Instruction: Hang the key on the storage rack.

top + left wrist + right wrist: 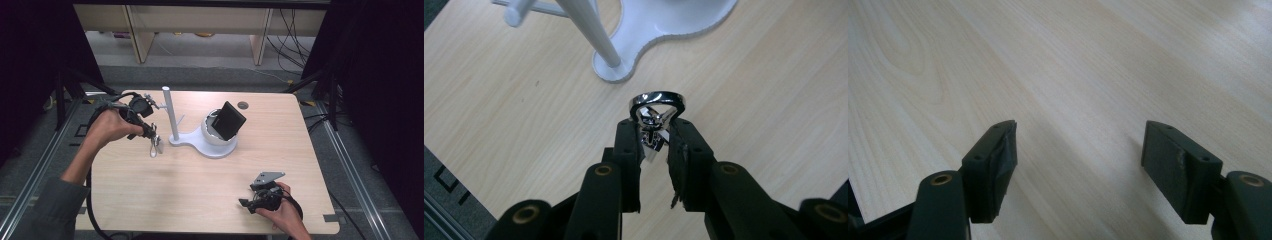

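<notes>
Fingers (pixel 631 145) of the left gripper (pixel 655 142): pinching the lower part of a shiny silver metal ring-shaped trinket (pixel 655 107), its loop sticking out past the fingertips; the gap between them is narrow. In the high view the left gripper (pixel 153 142) is hovering over the left part of the pale wood-grain bench (pixel 165 190), the trinket (pixel 154 145) hanging just left of the stand.

White plastic stand with an upright post (pixel 170 112) and a rounded base (pixel 664 22): sitting near the bench's middle, close beyond the held ring in the left gripper view.

Black flat rectangular device (pixel 229 120): leaning tilted in the stand's round cradle.

Right gripper (pixel 246 203): lying low by the bench's near right edge, held in the person's right hand (pixel 280 212). Its fingers (pixel 990 160) are standing wide apart, gripping nothing, above bare bench (pixel 1073 75).
</notes>
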Available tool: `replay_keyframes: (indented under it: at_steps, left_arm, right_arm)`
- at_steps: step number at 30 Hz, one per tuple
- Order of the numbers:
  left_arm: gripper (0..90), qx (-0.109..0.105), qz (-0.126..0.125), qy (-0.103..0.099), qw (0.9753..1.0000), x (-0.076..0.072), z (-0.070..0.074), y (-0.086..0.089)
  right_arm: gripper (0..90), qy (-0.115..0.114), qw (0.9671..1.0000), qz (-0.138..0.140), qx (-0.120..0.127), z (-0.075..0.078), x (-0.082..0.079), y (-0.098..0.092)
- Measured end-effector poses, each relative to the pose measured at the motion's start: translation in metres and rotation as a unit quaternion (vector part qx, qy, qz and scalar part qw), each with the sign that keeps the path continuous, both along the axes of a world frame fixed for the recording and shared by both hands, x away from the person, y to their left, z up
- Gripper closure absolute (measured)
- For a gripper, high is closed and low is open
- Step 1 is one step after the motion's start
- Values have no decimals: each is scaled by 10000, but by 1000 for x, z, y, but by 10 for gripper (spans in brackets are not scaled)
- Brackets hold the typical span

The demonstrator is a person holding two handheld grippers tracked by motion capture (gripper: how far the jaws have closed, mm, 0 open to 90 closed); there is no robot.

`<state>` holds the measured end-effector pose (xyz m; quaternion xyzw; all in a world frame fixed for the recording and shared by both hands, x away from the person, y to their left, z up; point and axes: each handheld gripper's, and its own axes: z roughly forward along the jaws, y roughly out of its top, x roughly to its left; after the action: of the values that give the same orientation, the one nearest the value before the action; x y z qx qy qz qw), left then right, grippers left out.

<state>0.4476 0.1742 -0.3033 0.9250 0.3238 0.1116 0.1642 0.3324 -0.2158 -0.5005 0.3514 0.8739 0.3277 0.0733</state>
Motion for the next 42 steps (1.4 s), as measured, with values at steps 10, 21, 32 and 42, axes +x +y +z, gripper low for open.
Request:
replay_keyframes:
  at_steps: [10,21,32,42]
  left_arm:
    - [746,-38,300,68,9995,16,9,8]
    - [746,-190,580,-17,9981,36,15,22]
    - [746,-255,716,37,9971,51,13,12]
    - [746,-166,762,60,9969,60,10,5]
  right_arm:
    - [319,-95,9999,136,-30,-1,2,-1]
    - [321,-125,9999,83,7,-1,2,0]
    - [323,38,10000,31,9,-1,1,1]
    - [326,-29,9998,192,17,-2,1,2]
